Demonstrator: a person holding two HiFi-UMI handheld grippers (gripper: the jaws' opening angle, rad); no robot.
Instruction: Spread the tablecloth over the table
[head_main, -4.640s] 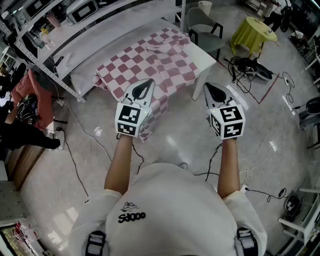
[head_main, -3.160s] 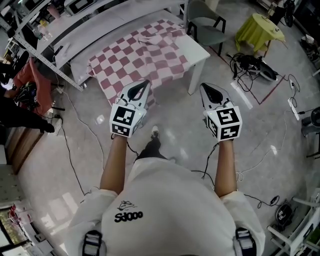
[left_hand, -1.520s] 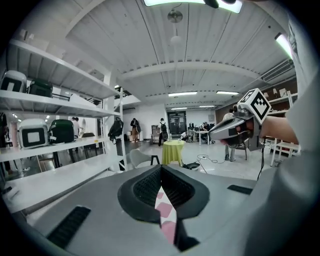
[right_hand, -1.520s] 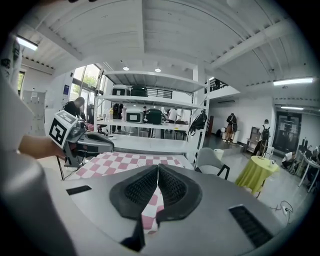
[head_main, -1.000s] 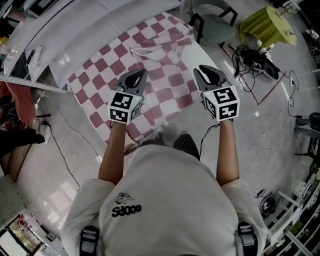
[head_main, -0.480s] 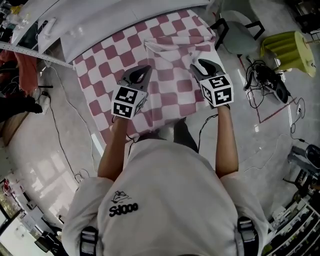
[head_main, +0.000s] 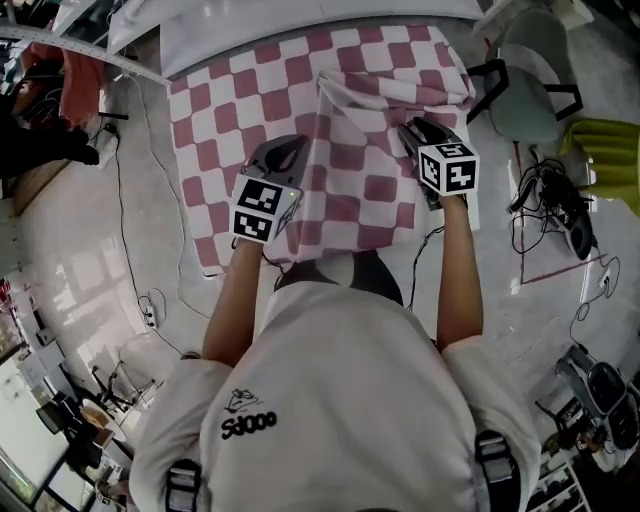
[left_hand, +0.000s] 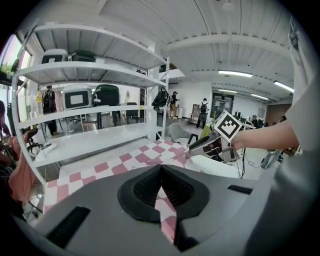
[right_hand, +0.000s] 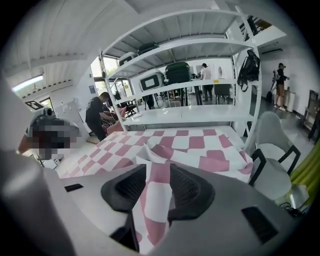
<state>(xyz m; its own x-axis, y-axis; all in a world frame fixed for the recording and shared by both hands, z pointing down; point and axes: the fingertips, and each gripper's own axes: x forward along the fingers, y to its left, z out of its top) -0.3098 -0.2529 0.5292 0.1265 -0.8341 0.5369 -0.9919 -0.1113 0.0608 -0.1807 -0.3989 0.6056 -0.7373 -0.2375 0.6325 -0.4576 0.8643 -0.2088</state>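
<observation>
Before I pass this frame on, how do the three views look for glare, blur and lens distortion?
Head view: sharp, with pale reflections on the glossy floor at left. Left gripper view: strong fisheye, black corners, shelves bowed, window at the far left blown out. Right gripper view: same fisheye and dark corners, tablecloth crisp.

The tablecloth (head_main: 250, 100) is a pink-and-white check, spread over most of the white table (left_hand: 215, 169); its left part lies flat and smooth; its near left corner droops past the table's edge; on the right a second layer is doubled back over the rest, with a raised, creased edge that starts at the far middle and runs towards the right side; the far right corner is rumpled and hangs over the end; the near edge falls over the near side; a bare strip of tabletop shows at the right.
</observation>
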